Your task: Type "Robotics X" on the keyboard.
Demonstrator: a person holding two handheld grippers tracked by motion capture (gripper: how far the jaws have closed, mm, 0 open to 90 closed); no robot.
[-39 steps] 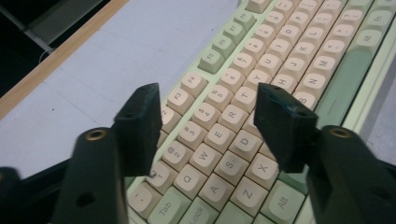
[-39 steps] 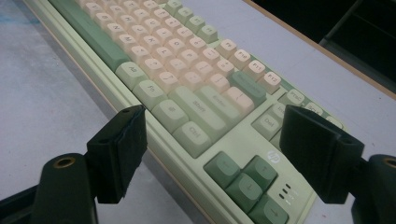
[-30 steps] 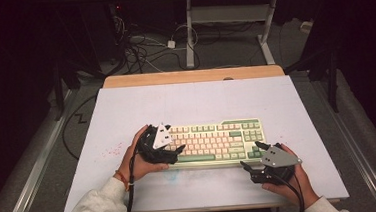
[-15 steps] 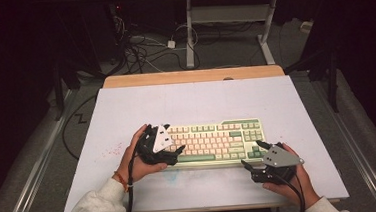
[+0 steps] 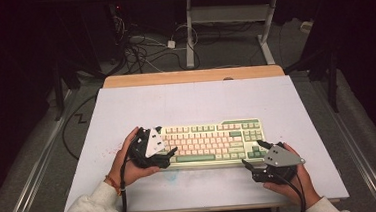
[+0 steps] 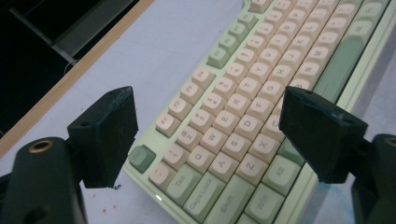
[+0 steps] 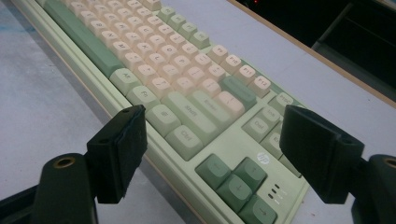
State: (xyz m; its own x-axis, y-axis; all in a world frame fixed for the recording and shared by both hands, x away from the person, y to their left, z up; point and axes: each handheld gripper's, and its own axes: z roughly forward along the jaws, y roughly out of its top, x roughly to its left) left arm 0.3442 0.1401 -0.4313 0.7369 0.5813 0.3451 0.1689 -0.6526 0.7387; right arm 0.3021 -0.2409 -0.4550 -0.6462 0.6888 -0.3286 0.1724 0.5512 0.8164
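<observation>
Where the sleeves enter at the near edge of the high view, both forearms are cut off by the frame. Left tongs (image 5: pixel 167 155) sit at the keyboard's (image 5: pixel 208 143) left end, jaws spread wide, straddling the corner around the Caps Lock/Shift cluster (left gripper view; whether either jaw touches the case I can't tell). Right tongs (image 5: pixel 252 155) sit at the near right corner, jaws also spread, nothing pinched, with the arrow keys between them in the right gripper view. Jaw pads are matte black blocks, squared off, with scuffed edges. Keyboard: pale green case, cream and sage keycaps with rounded tops, long green spacebar; legends go soft toward its far end. It lies flat, square to the near edge of the pale grey surface (image 5: pixel 195 98), between the two hands. Faint red specks mark the surface by the left hand (image 5: pixel 127 163). Beyond the wooden far edge, cables on the floor are dim.
</observation>
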